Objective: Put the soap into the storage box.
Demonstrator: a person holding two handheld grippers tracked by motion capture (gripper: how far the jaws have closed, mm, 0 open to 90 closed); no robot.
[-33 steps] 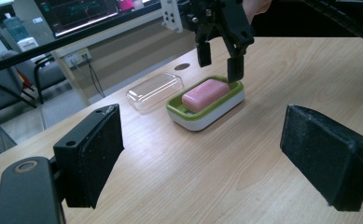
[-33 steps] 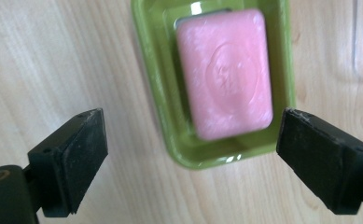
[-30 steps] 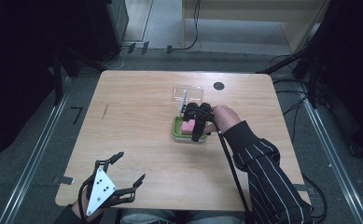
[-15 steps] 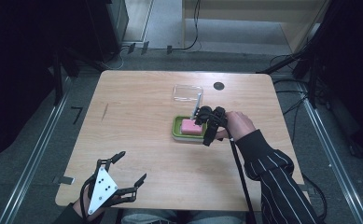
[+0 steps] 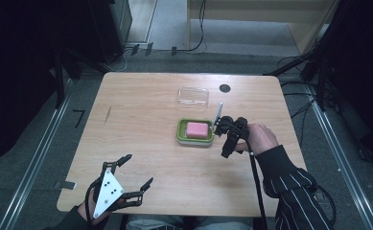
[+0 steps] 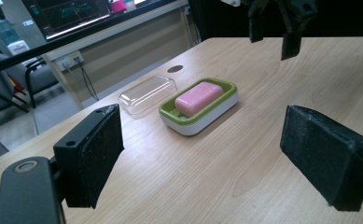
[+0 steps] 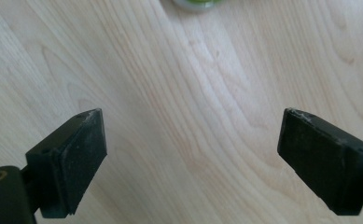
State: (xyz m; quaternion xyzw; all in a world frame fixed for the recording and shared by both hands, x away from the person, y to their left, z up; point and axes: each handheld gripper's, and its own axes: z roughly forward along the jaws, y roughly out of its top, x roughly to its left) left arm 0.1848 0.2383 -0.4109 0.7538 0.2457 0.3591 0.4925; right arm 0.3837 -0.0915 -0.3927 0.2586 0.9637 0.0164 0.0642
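A pink soap bar (image 5: 197,129) lies in a green and white soap dish (image 5: 180,136) at the middle of the wooden table. The dish's clear lid (image 5: 193,96) rests just behind it. My right gripper (image 5: 223,140) hovers just right of the dish, apart from it, open; its jaws have just been opening, with nothing but bare wood between them (image 7: 191,158). My left gripper (image 5: 138,169) stays near the front left edge, open and empty. In the left gripper view the soap (image 6: 198,97), dish (image 6: 212,116) and lid (image 6: 146,93) lie ahead beyond the open jaws (image 6: 202,154).
A small black round hole (image 5: 225,88) marks the table behind and right of the lid. Bare wood stretches across the table's left half (image 5: 136,115). Dark floor, cables and metal rails surround the table. A striped sleeve (image 5: 289,184) comes in from the lower right.
My right gripper has drawn away from over the soap dish to its right and toward the front, leaving the soap in the dish. The left gripper has not moved.
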